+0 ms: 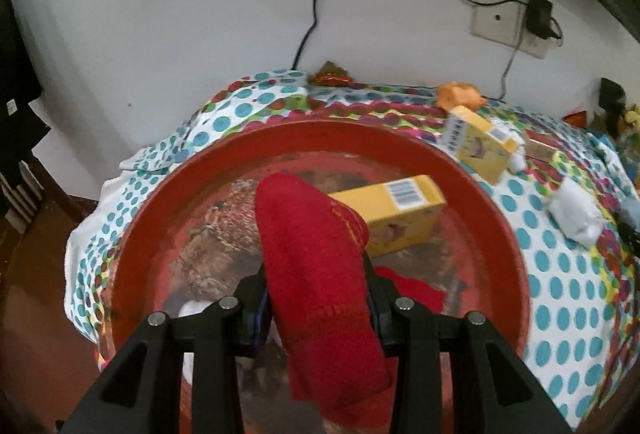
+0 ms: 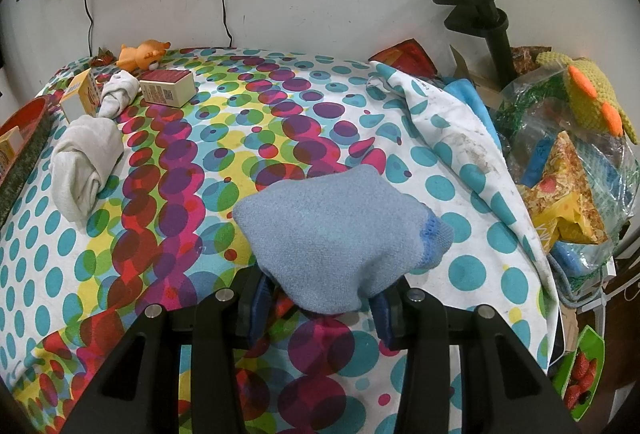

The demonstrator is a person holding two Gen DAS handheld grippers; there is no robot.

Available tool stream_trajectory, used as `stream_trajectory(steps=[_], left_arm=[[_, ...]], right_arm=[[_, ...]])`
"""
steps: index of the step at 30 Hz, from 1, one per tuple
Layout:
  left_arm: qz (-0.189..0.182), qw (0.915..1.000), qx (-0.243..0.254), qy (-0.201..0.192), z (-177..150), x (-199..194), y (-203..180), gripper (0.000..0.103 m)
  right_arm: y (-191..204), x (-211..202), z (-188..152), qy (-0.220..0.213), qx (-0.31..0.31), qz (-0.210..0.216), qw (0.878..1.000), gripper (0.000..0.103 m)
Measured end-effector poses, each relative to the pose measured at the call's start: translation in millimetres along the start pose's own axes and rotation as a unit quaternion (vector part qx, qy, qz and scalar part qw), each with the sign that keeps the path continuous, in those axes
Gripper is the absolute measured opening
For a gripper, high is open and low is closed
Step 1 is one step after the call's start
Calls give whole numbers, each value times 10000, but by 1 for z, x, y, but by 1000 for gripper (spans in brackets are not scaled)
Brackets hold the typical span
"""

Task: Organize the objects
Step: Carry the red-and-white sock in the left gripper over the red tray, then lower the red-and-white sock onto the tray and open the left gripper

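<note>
**Socks in both grips above the dotted tabletop**

My left gripper (image 1: 316, 308) pinches a red sock (image 1: 316, 254) between its fingers over the red basin (image 1: 160, 194), where a yellow box (image 1: 394, 212) lies. My right gripper (image 2: 320, 308) clamps a blue sock (image 2: 336, 230) above the tabletop (image 2: 240, 138); rolled white socks (image 2: 86, 164) lie well apart, toward the basin.

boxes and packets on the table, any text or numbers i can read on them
None can be read.
Yellow box in the red basin: barcode, digits blurred.
Second yellow box: barcode and vertical print, blurred.
Tan box: label and code too small.
Snack bags: print illegible.
</note>
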State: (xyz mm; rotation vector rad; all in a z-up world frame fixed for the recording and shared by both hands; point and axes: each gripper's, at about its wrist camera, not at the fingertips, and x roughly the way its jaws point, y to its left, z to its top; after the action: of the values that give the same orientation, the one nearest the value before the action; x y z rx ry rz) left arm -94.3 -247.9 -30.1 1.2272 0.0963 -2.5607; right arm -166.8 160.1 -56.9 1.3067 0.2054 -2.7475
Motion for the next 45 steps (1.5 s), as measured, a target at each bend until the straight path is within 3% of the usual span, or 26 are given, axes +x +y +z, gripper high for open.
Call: stream_trajectory(steps=[9,21,27,31,41,45], left_arm=[[152,9986,-501,106,9,20,28,37],[238,9973,-687,99,8,26,43,38],[444,9971,-596,174,6,24,42,50],[300,9972,-647,205,3,20,44,56],[310,9982,-508,72,-12,-4,34,56],[530,9979,-362,-2,-22,-21,28,56]], right_arm=[[2,0,0,1,3,-4,10000,40],[5,-1,0,1,-4,-18,10000,41],[6,-1,1,2,-7,-31,10000,41],[7,-1,1,3,-12,-47,10000,42],[10,-2,1,-14,-92,-135,9999,42],[3,-1,2,-25,-142,-184,9997,42]])
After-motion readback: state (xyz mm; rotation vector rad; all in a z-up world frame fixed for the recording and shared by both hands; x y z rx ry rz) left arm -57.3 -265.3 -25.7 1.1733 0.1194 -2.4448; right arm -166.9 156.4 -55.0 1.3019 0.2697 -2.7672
